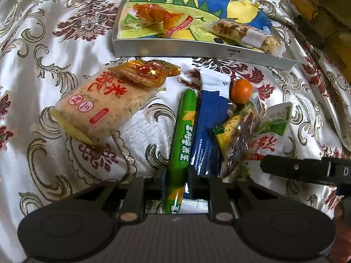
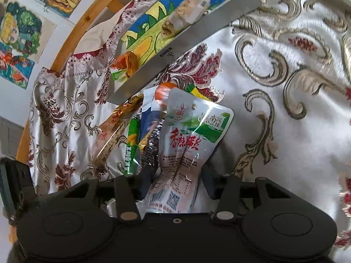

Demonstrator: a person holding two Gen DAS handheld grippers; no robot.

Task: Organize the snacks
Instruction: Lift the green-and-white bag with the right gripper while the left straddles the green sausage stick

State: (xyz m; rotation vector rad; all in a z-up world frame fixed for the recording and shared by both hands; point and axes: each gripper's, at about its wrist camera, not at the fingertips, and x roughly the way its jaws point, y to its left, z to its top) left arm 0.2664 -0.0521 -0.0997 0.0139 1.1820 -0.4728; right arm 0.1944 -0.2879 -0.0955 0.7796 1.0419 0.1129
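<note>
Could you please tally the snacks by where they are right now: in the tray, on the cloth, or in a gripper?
In the tray: 2
Loose on the cloth: 5
Held in a gripper: 2 (green sausage, white pouch)
Total: 9

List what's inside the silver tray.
Silver tray holds an orange-wrapped snack and a nut bar on a dinosaur-print liner. Anything under them is hidden.

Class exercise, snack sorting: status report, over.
Left gripper shut on green corn sausage stick. Right gripper around silver-green foil pouch, grip unclear. Grey tray unobstructed.
</note>
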